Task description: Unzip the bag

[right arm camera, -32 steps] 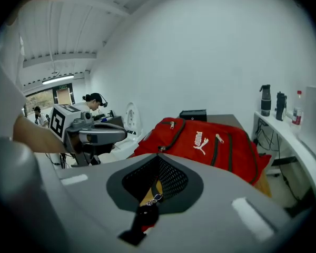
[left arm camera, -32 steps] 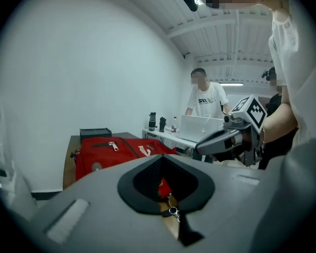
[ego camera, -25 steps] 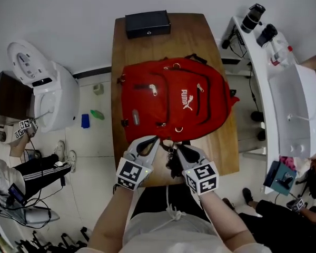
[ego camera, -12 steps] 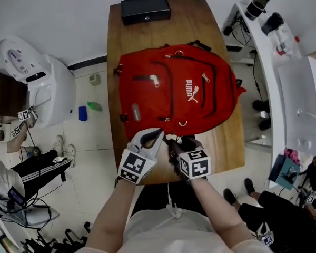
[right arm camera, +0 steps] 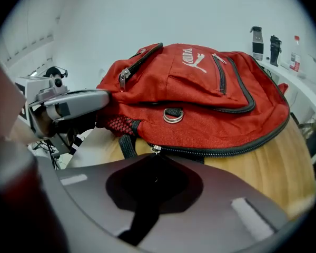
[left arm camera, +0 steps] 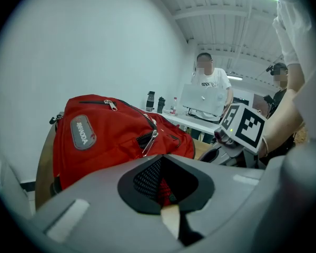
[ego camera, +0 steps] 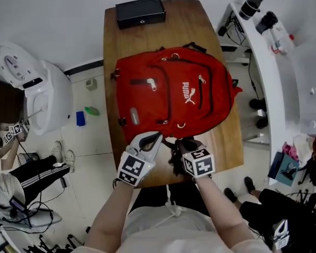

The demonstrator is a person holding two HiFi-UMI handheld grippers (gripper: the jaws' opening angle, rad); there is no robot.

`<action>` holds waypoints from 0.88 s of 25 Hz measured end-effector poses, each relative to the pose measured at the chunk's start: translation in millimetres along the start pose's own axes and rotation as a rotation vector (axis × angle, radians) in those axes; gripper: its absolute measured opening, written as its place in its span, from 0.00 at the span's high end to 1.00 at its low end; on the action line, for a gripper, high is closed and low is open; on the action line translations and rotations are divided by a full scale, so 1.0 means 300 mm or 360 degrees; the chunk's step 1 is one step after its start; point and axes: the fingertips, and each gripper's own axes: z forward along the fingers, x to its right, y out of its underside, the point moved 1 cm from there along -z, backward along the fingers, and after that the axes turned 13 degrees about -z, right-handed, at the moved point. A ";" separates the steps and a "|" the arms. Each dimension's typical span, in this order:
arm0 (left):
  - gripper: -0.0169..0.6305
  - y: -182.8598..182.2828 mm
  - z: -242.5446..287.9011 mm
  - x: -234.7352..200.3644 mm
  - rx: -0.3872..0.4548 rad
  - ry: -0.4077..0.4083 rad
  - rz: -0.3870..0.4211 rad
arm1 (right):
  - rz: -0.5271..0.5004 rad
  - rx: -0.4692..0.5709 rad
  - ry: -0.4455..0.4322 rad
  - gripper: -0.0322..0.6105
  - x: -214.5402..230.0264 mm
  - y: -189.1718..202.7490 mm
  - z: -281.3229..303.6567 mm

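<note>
Head view: the red bag [ego camera: 168, 96] lies flat on the bench [ego camera: 189, 22], unmoved. Its near edge stays clamped in the left tongs [ego camera: 156, 136]; the right tongs [ego camera: 181, 143], drawn inward since a second ago, are closing shut on the zipper pull [right arm camera: 155, 149].

Red fabric backpack [ego camera: 168, 96], ahead of both sets of jaws: black zip tracks, white logo, grey oval patch [left arm camera: 82, 132], silver metal ring [right arm camera: 173, 116]; red-and-black mesh between the left jaws. Brown wood-grain table [ego camera: 200, 28] beneath. Black rectangular box [ego camera: 140, 12] far beyond the jaws. Left gripper [ego camera: 154, 137] and right gripper [ego camera: 180, 143]: grey shells, black-and-white square markers.
</note>
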 end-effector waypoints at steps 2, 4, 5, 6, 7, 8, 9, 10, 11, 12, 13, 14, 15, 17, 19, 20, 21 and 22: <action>0.96 0.004 -0.001 -0.003 -0.0027 0.0000 0.0006 | -0.0050 -0.0005 0.0002 0.93 0.012 -0.002 -0.021; 0.96 0.009 -0.001 -0.006 -0.0052 -0.0014 0.0010 | -0.0090 -0.0016 -0.0005 0.93 0.028 0.000 -0.042; 0.96 0.011 0.000 -0.006 -0.0060 -0.0024 0.0011 | -0.0111 -0.0024 -0.0008 0.93 0.041 0.003 -0.052; 0.96 0.012 0.002 -0.007 -0.0064 -0.0035 0.0010 | -0.0132 -0.0031 -0.0012 0.93 0.056 0.007 -0.063; 0.96 0.012 0.004 -0.010 -0.0065 -0.0049 0.0008 | -0.0148 -0.0035 -0.0018 0.93 0.072 0.011 -0.075; 0.96 0.014 0.006 -0.014 -0.0064 -0.0067 0.0005 | -0.0157 -0.0037 -0.0028 0.93 0.089 0.016 -0.087; 0.96 0.017 0.006 -0.018 -0.0067 -0.0090 -0.0002 | -0.0161 -0.0039 -0.0042 0.93 0.104 0.022 -0.100; 0.96 0.020 0.005 -0.019 -0.0075 -0.0116 -0.0017 | -0.0164 -0.0040 -0.0059 0.93 0.118 0.028 -0.113; 0.96 0.017 0.005 -0.015 -0.0082 -0.0138 -0.0039 | -0.0174 -0.0043 -0.0078 0.93 0.130 0.032 -0.125; 0.96 0.008 0.009 -0.004 -0.0080 -0.0156 -0.0066 | -0.0190 -0.0046 -0.0100 0.93 0.140 0.035 -0.134; 0.96 -0.005 0.020 0.013 -0.0067 -0.0167 -0.0088 | -0.0207 -0.0050 -0.0127 0.93 0.147 0.035 -0.140; 0.96 -0.016 0.037 0.038 -0.0053 -0.0171 -0.0102 | -0.0224 -0.0054 -0.0159 0.93 0.151 0.035 -0.145; 0.96 -0.022 0.062 0.069 -0.0045 -0.0166 -0.0106 | -0.0240 -0.0061 -0.0189 0.93 0.152 0.036 -0.150; 0.96 -0.027 0.125 0.135 -0.0045 -0.0131 -0.0106 | -0.0276 -0.0076 -0.0231 0.93 0.153 0.039 -0.156; 0.96 -0.040 0.188 0.194 -0.0038 -0.0076 -0.0125 | -0.0300 -0.0088 -0.0260 0.93 0.156 0.045 -0.158; 0.96 -0.047 0.214 0.217 -0.0034 -0.0053 -0.0137 | -0.0309 -0.0092 -0.0273 0.93 0.159 0.049 -0.160; 0.96 -0.051 0.236 0.234 -0.0033 -0.0041 -0.0143 | -0.0321 -0.0096 -0.0286 0.93 0.162 0.054 -0.163; 0.96 -0.054 0.256 0.244 -0.0035 -0.0040 -0.0143 | -0.0338 -0.0099 -0.0297 0.93 0.167 0.057 -0.167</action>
